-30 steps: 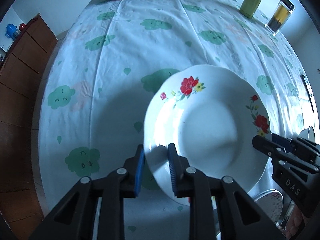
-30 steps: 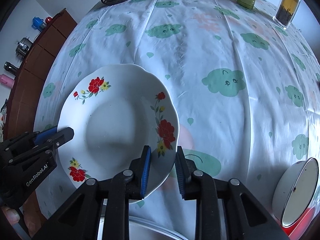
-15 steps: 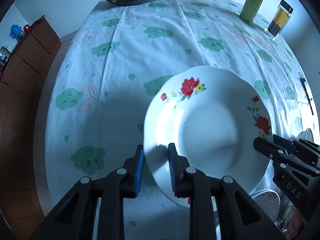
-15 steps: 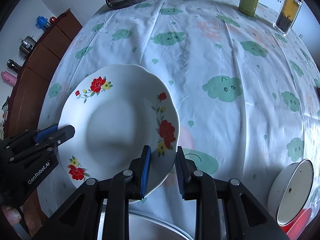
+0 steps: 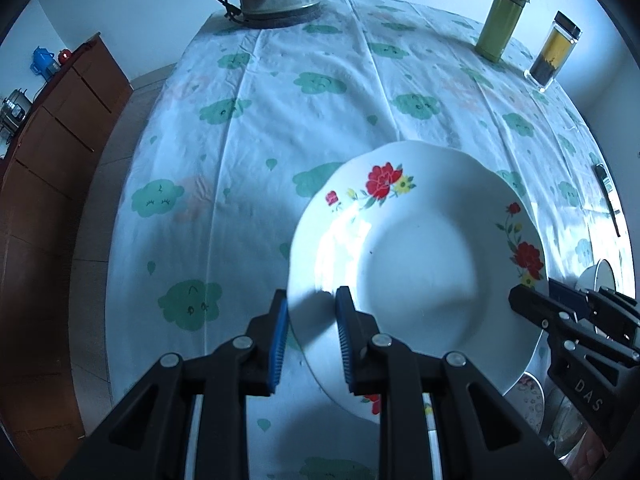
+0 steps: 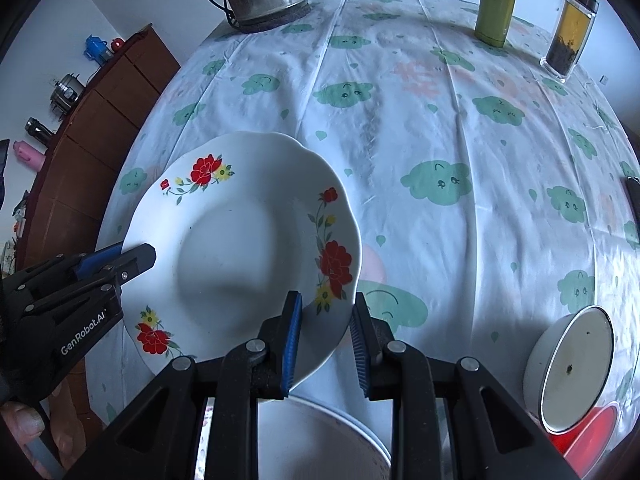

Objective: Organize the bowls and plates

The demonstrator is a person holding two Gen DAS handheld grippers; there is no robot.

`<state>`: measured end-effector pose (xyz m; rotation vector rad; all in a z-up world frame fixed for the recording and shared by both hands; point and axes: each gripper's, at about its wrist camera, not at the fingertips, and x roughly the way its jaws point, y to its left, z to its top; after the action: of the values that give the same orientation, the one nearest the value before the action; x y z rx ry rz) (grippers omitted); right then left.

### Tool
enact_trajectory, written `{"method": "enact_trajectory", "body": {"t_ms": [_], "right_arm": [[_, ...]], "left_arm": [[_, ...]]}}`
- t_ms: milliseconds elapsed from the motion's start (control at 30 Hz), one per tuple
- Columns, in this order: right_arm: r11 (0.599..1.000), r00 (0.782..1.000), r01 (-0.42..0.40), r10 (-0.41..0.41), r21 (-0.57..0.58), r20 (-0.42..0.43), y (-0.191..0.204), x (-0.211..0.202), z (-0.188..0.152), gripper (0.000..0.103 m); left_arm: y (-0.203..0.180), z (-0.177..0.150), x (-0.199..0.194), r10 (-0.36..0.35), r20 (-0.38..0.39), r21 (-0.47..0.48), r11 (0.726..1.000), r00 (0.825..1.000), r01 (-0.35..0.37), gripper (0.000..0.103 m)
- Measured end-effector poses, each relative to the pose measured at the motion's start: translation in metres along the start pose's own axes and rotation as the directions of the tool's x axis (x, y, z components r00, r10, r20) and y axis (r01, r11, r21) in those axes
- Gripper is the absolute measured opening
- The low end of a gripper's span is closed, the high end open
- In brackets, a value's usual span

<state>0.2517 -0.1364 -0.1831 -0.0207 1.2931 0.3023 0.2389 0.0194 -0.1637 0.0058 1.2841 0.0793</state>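
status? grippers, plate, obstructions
Left gripper and right gripper both clamped on opposite rims of the floral plate. Plate held above the tablecloth, tilted. Bowl directly below; white enamel bowl on its side nearby.

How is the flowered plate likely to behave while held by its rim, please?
The plate looks glazed and glossy, so probably slippery against the pads. It seems rigid ceramic, likely fragile if dropped. Held at opposite rim edges, it might tilt.

the left gripper (image 5: 310, 316) pinches the white flowered plate's (image 5: 420, 272) left rim. the right gripper (image 6: 326, 320) pinches the opposite rim. both point steeply down.
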Motion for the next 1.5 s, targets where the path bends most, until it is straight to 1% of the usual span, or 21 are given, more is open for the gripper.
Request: {"method": "enact_trajectory", "body": {"t_ms": [667, 1133, 1500], "right_arm": [[0.999, 0.999, -0.026, 0.027, -0.032, 0.019, -0.003, -0.029, -0.033, 0.026], [0.999, 0.999, -0.038, 0.039, -0.038, 0.032, -0.011, -0.044, -0.059, 0.026], [0.998, 0.998, -0.045, 0.046, -0.045, 0.036, -0.017, -0.051, -0.076, 0.026]], "left_arm": [[-0.011, -0.032, -0.027, 0.019, 0.018, -0.013, 1.000, 1.000, -0.019, 0.021], [-0.026, -0.058, -0.042, 0.028, 0.026, -0.011, 1.000, 0.999, -0.027, 0.021], [-0.034, -0.073, -0.048, 0.034, 0.014, 0.001, 0.999, 0.999, -0.034, 0.022]]}}
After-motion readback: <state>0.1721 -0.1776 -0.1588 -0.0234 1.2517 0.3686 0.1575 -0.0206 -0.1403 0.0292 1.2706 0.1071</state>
